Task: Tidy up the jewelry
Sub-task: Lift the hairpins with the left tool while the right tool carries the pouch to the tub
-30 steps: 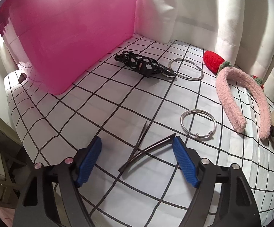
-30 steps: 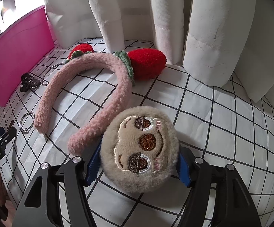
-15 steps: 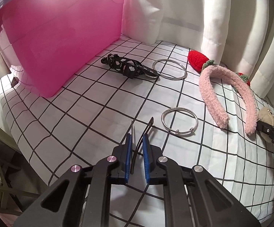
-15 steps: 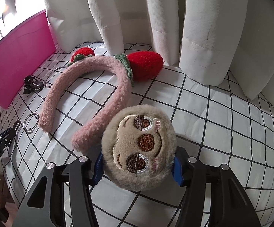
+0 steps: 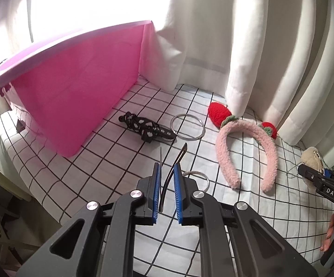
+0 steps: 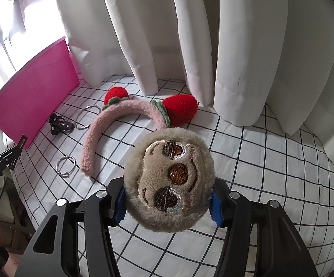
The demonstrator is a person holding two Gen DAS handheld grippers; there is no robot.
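1. Two pieces lifted clear of the white black-gridded bench [image 5: 111,161]: thin dark wire-like hair band [image 5: 170,170] pinched in left tongs [image 5: 166,194], pressed nearly together around it; round beige plush sloth-face charm [image 6: 169,184] squeezed between blue pads of right tongs [image 6: 168,204], held part-way apart by its bulk.
2. Nothing visibly stowed: inside of tall pink plastic bin [image 5: 74,85] hidden, so contents impossible to tell.
3. Four pieces left on the bench: fluffy pink headband with red strawberry ears [image 5: 247,147], large silver hoop [image 5: 187,127], small silver ring bracelet [image 6: 65,164], black patterned strap bundle [image 5: 146,129] just beside the large hoop.
4. Judged early stage: both carried pieces unplaced, most sorting ahead.
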